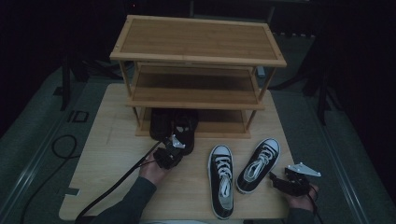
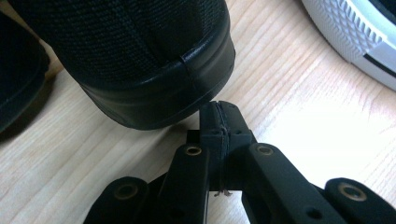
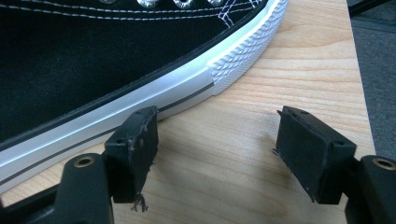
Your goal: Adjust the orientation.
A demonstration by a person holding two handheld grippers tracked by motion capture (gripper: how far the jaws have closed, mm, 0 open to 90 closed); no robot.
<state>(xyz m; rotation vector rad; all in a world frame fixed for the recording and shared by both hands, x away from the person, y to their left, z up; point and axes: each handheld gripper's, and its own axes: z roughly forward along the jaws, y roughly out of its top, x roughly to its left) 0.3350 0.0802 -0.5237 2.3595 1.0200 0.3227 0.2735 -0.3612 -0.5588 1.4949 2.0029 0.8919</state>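
Left gripper (image 1: 173,148) closed, empty – at black shoe (image 1: 186,127) heel, shoe on rack (image 1: 219,125) bottom shelf.

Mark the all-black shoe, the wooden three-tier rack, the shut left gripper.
all-black shoe (image 2: 140,60), left gripper view, heel fabric.
wooden three-tier rack (image 1: 196,39), high view, top shelf.
left gripper (image 2: 219,122), left gripper view, closed tips.

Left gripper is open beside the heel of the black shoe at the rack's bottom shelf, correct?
Not quite: the left gripper is shut, its pads pressed together with nothing between them, as the left gripper view shows. It does sit beside the black shoe at the rack's bottom shelf.
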